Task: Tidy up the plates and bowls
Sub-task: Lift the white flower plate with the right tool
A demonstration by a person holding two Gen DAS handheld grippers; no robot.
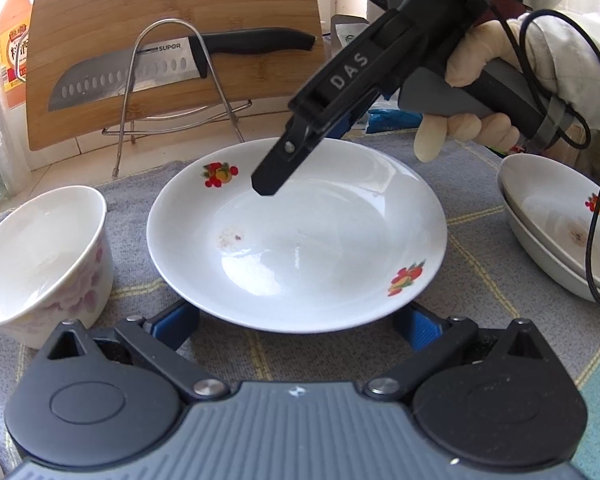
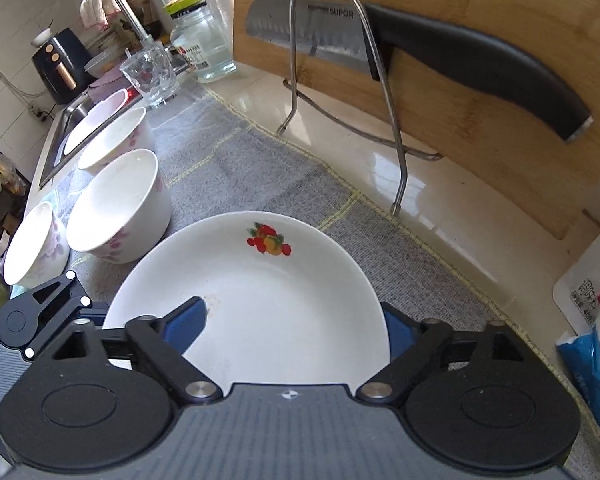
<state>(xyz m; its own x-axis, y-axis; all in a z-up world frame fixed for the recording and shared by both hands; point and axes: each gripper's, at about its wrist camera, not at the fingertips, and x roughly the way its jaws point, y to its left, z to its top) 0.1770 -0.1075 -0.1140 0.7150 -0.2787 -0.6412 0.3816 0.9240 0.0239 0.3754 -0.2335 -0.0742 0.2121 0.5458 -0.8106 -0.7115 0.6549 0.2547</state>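
Woven grey mat (image 1: 480,248), glossy round plate (image 1: 300,248).

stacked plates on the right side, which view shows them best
The left wrist view. It shows the stacked plates at the frame's right edge, nested on the grey cloth, partly cut off and crossed by a black cable. The right wrist view does not show them at all; it looks over the single fruit-print plate toward the bowls.

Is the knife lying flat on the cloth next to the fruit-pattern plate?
No, the knife hangs in the wire rack against the upright bamboo cutting board, behind the fruit-pattern plate, off the cloth.
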